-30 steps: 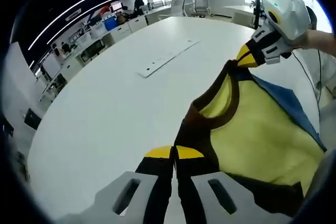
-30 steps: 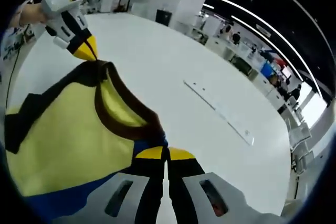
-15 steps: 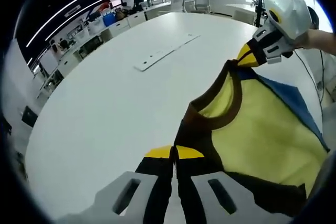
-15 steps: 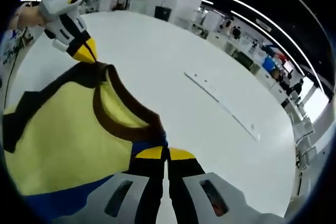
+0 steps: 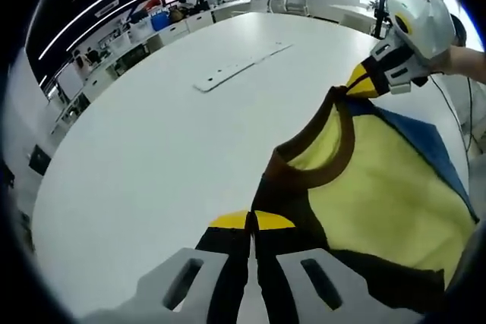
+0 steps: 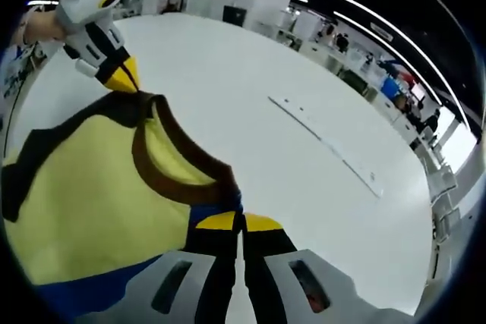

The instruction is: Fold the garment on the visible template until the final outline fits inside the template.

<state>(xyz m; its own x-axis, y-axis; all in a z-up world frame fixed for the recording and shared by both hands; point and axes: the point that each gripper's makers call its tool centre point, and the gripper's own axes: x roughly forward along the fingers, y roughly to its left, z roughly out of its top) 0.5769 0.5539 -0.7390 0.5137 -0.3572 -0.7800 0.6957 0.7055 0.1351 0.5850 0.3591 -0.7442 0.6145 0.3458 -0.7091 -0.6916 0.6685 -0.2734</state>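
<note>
In the left gripper view, the left gripper [image 5: 251,221] rises from 6 o'clock with its yellow-tipped fingers [image 5: 228,221] pressed together on the dark brown shoulder edge of a yellow T-shirt [image 5: 380,195]. The shirt spreads from the fingertips toward 3 o'clock, its brown collar [image 5: 315,153] open and curving toward 1 o'clock, with a blue layer showing along its far edge. At 1 o'clock the right gripper [image 5: 363,83], white with a yellow tip, pinches the other shoulder beside the collar, and a hand [image 5: 463,60] holds it at the frame edge. A white round worktop [image 5: 144,157] lies behind the shirt, with a long white strip [image 5: 241,67] on it at 12 o'clock. Office desks and chairs stand beyond.

In the right gripper view, the right gripper [image 6: 240,222] comes up from 6 o'clock, fingers [image 6: 262,223] closed tight on the shirt's shoulder where brown trim meets blue fabric. The T-shirt [image 6: 83,195] hangs toward 9 o'clock, collar [image 6: 171,165] toward 11 o'clock. The left gripper [image 6: 127,81] grips the far shoulder at 11 o'clock. The worktop [image 6: 250,157] stretches away, the strip [image 6: 326,146] at 2 o'clock.
</note>
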